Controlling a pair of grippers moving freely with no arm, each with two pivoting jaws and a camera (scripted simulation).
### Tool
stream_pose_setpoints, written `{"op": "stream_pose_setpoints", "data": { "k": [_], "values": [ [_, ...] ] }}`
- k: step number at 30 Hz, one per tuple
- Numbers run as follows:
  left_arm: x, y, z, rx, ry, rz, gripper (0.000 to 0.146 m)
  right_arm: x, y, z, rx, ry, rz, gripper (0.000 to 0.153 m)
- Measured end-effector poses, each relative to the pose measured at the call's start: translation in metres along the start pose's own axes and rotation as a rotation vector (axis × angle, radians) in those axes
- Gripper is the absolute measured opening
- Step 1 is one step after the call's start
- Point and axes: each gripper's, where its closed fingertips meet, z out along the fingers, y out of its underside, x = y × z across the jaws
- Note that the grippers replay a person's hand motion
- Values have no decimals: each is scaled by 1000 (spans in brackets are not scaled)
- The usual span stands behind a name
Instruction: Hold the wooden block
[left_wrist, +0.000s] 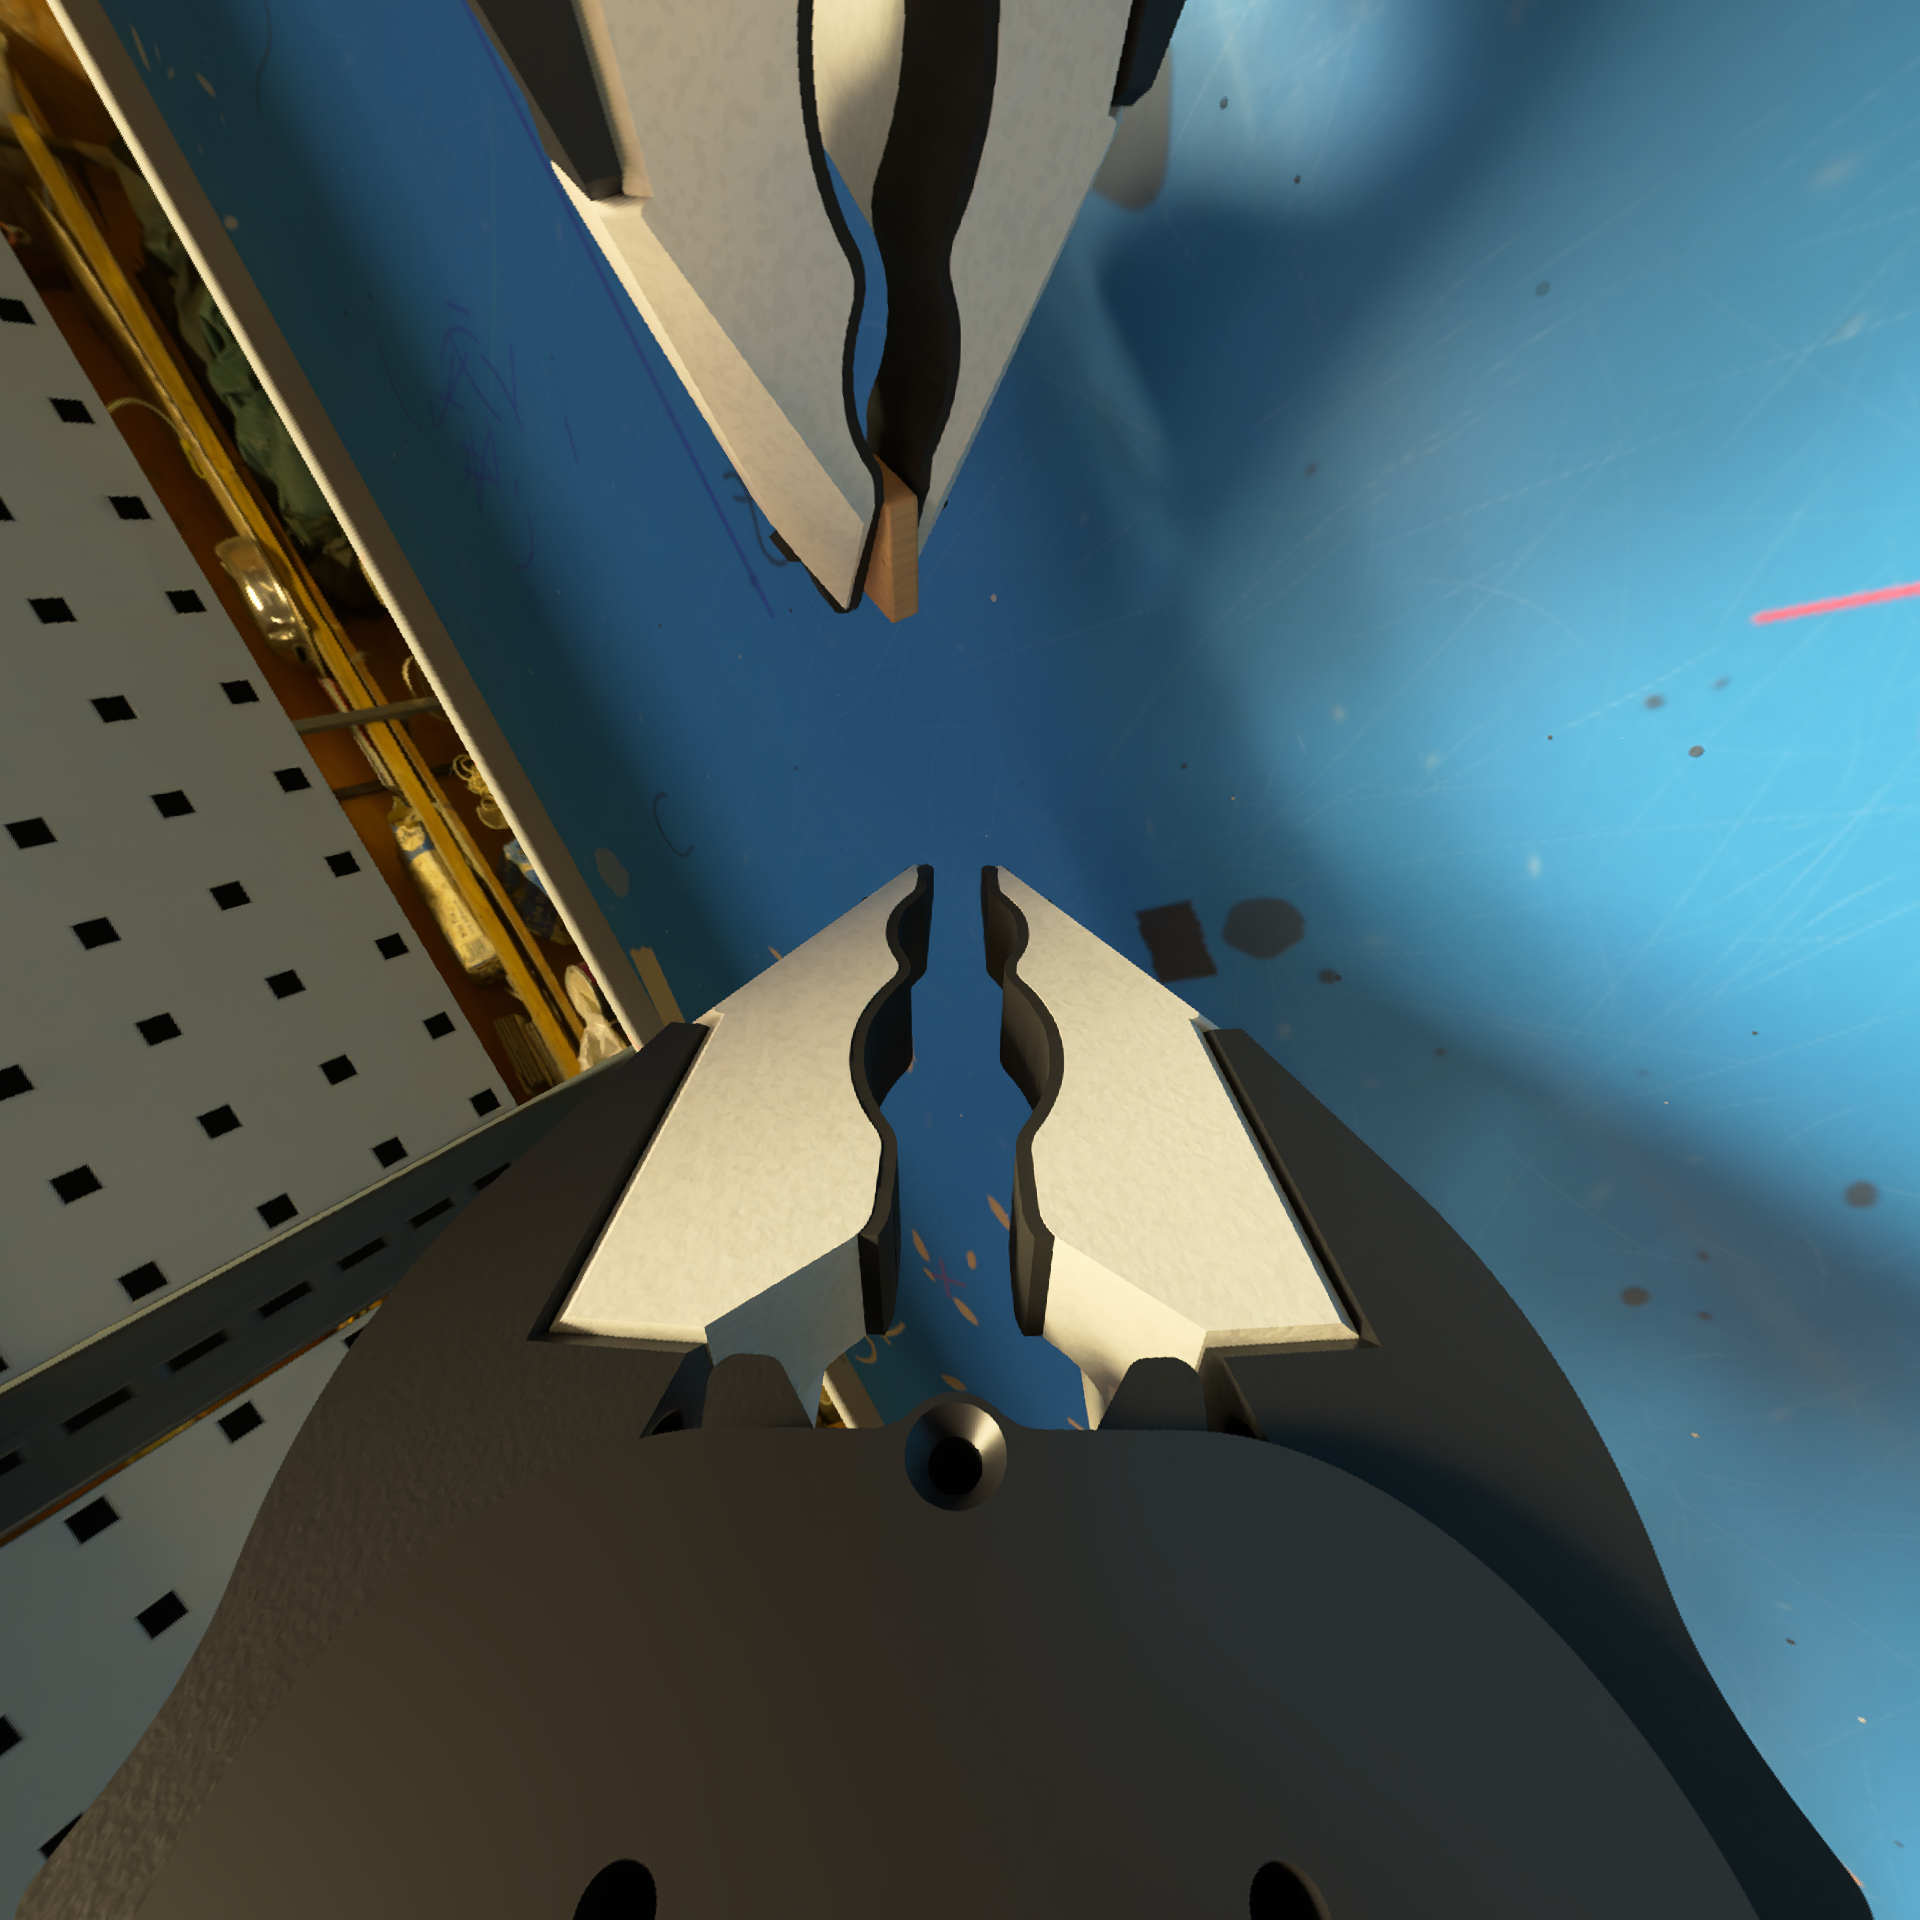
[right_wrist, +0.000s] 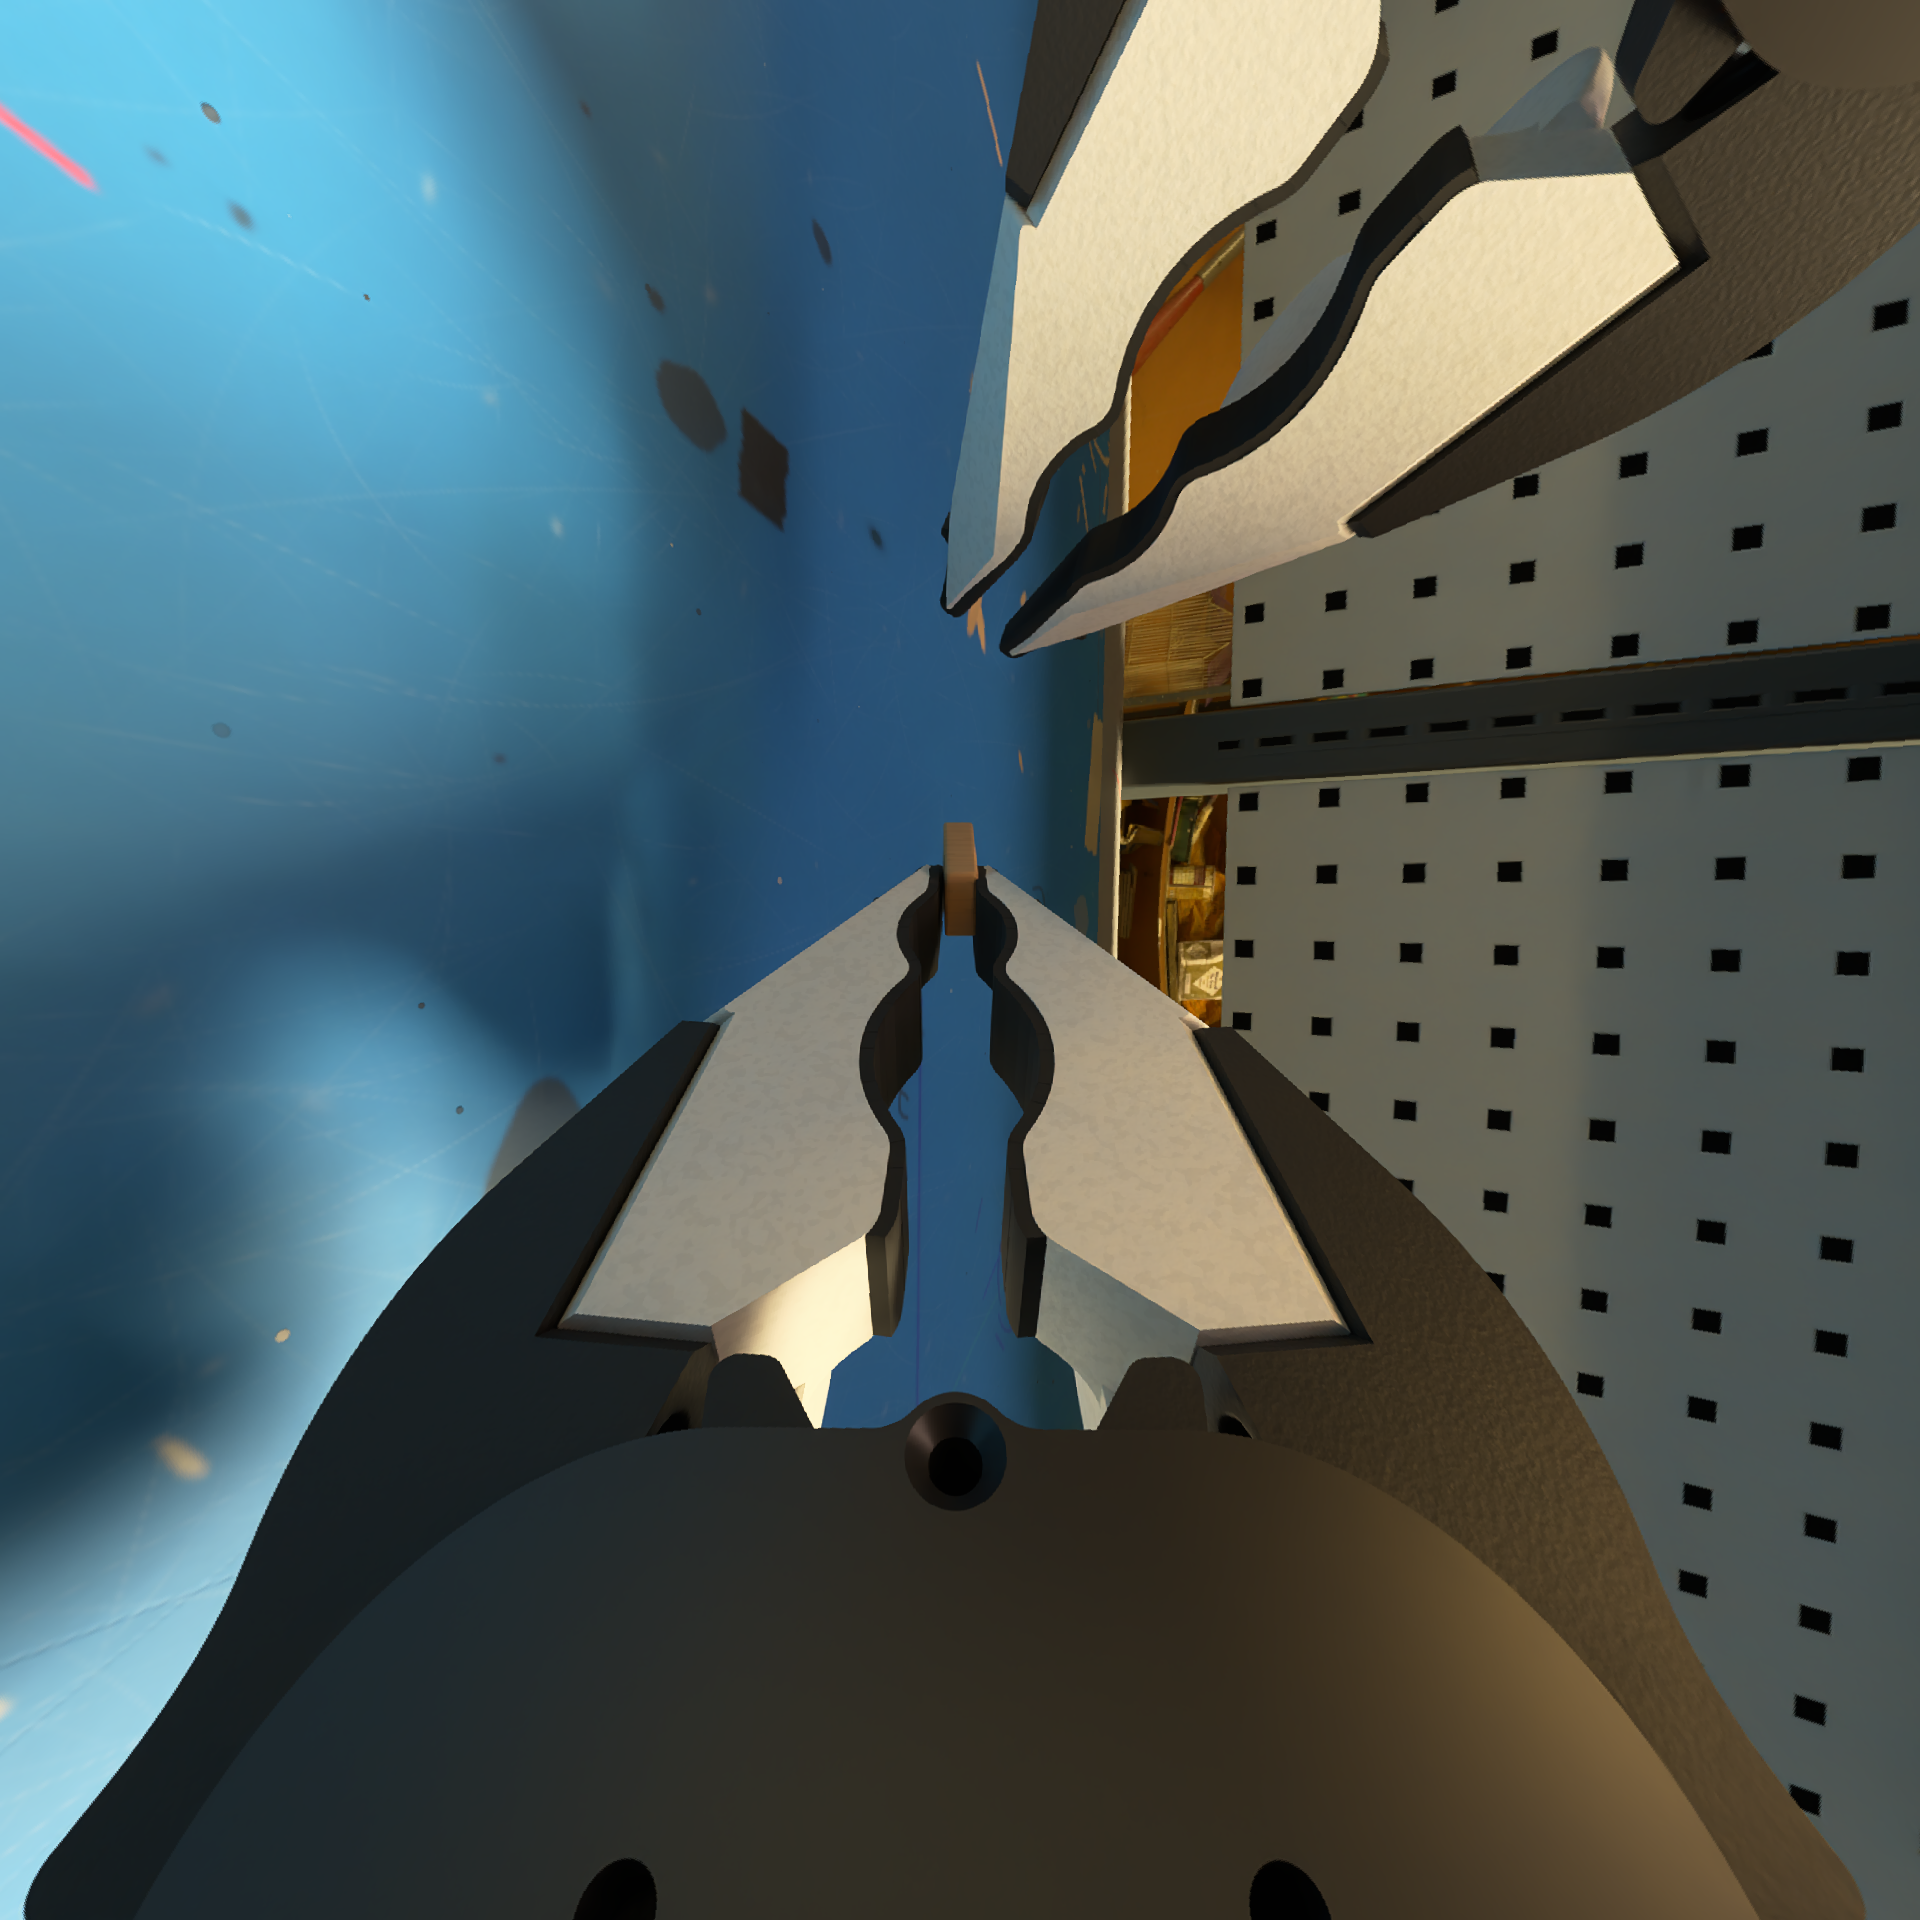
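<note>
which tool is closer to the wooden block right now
Right. The right tool pinches the wooden block at its fingertips. The left tool faces it across a gap, nothing between its fingers.

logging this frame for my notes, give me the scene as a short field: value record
held object: wooden block, thin, pinched at the fingertips
holding claw: right claw, shut on the block
other claw: left claw, narrow gap between fingers, nothing between them
claw relation: apart, tips pointing toward each other, not touching
surface: blue table, scratched and speckled
background: white pegboard past the table edge
task state: block held off the table by the right claw alone
</note>
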Motion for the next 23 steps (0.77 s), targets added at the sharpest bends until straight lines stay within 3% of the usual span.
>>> {"op": "stream_pose_setpoints", "data": {
  "k": [7,11,19,23],
  "values": [
    [-1,-2,-1,44,53,-9,19,0,0,0,3,-1,3,4],
    [0,-2,1,9,106,49,16,0,1,0,3,-4,7,4],
    [-3,-3,0,26,44,100,18,0,1,1,3,-4,9,4],
    [-2,1,1,30,84,117,15,0,0,1,5,-4,8,4]
  ]
}}
